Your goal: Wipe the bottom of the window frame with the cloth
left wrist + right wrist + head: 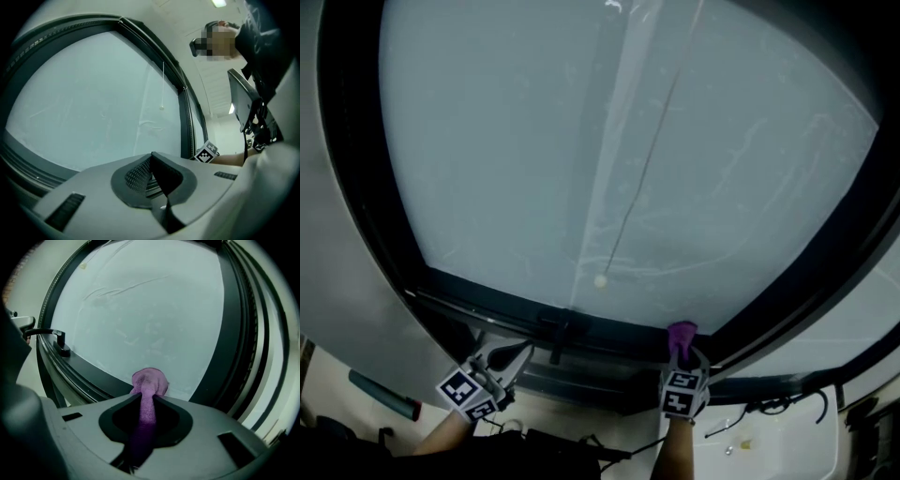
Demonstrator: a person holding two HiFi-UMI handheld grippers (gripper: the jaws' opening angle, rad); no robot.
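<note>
A purple cloth (149, 383) is pinched in my right gripper (146, 397), its bunched end pressed at the bottom black window frame (93, 371) where it meets the pale glass. In the head view the cloth (681, 334) sticks up from the right gripper (682, 361) against the lower frame (609, 330), near the right corner. My left gripper (517, 353) hovers at the frame's left part, shut and empty; in its own view the left gripper (150, 161) has its jaws closed together in front of the glass.
A black window handle (58, 341) sits on the frame left of the cloth, also seen as the window handle (558, 339). A cord with a small bead (600, 280) hangs over the glass. White sill with cables (769, 408) lies below right. A person's sleeve (267, 56) fills the left gripper view's right.
</note>
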